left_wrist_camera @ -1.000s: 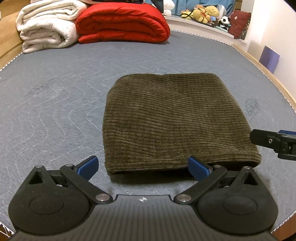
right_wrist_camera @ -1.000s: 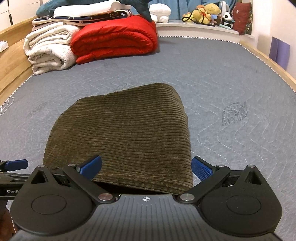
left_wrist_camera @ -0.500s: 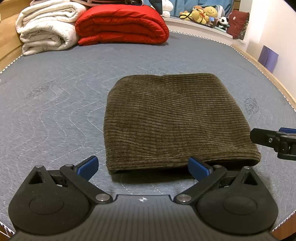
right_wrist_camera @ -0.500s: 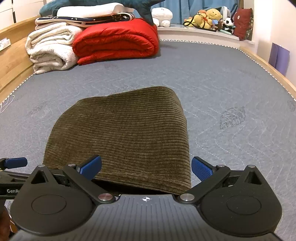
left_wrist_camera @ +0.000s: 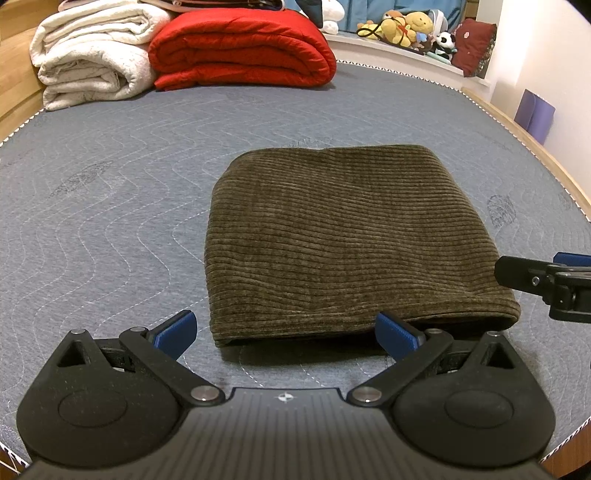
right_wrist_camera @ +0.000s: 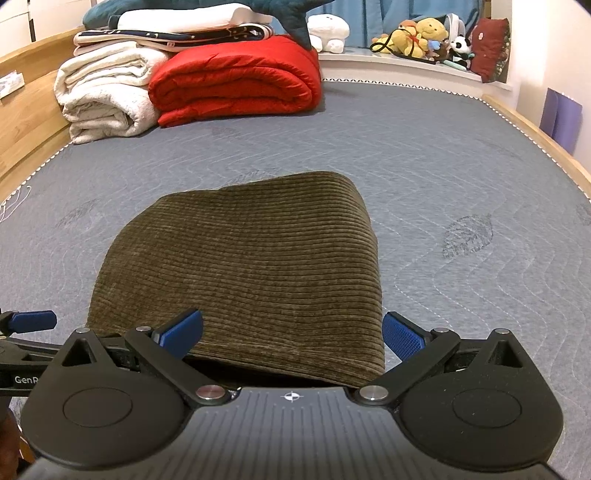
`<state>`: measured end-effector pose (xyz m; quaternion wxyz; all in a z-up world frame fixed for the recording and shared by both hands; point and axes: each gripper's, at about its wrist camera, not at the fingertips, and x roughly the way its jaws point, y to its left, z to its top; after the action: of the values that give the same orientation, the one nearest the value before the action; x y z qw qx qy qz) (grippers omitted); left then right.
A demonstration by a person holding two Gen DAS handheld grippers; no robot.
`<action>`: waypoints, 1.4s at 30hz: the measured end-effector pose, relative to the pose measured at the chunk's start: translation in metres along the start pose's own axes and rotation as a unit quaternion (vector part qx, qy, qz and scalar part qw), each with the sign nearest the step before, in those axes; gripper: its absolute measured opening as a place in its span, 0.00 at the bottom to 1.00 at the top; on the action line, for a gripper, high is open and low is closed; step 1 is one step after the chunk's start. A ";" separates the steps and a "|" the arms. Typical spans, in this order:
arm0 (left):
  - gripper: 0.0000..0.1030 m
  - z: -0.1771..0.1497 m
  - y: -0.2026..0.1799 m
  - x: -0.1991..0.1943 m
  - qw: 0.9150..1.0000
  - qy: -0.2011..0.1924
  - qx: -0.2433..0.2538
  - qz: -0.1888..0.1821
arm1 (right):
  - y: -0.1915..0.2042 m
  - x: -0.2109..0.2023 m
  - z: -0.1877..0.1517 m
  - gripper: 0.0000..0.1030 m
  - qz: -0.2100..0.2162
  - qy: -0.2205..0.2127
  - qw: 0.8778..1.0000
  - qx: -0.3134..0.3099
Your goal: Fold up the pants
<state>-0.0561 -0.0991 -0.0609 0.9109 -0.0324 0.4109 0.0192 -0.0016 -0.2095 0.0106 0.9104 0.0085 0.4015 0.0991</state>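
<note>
The olive-brown corduroy pants [left_wrist_camera: 343, 236] lie folded into a compact rectangle on the grey quilted mattress [left_wrist_camera: 110, 229]; they also show in the right wrist view [right_wrist_camera: 251, 273]. My left gripper [left_wrist_camera: 284, 334] is open and empty, just short of the fold's near edge. My right gripper [right_wrist_camera: 291, 332] is open and empty, at the near right corner of the fold. The right gripper also shows at the right edge of the left wrist view [left_wrist_camera: 546, 280].
A rolled red quilt [left_wrist_camera: 240, 51] and white blankets [left_wrist_camera: 92, 62] lie at the mattress's far end. Stuffed toys [left_wrist_camera: 413, 29] sit on a ledge behind. A wooden bed frame [right_wrist_camera: 546, 147] runs along the right side, and a purple object [left_wrist_camera: 535, 114] leans on the wall.
Both grippers have drawn back slightly from the folded pants and tilted up a little, staying open. The pants have not moved.
</note>
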 end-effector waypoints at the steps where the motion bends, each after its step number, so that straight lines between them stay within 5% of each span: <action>1: 1.00 0.000 0.000 0.000 1.000 0.000 0.000 0.000 | 0.001 0.000 0.000 0.99 0.000 0.000 1.000 -0.001; 42: 1.00 -0.001 0.001 -0.001 1.000 -0.005 0.008 -0.009 | 0.001 -0.001 0.000 0.99 0.003 0.001 1.000 -0.001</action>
<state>-0.0571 -0.0986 -0.0607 0.9134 -0.0292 0.4060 0.0079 -0.0027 -0.2091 0.0111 0.9096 0.0082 0.4026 0.1023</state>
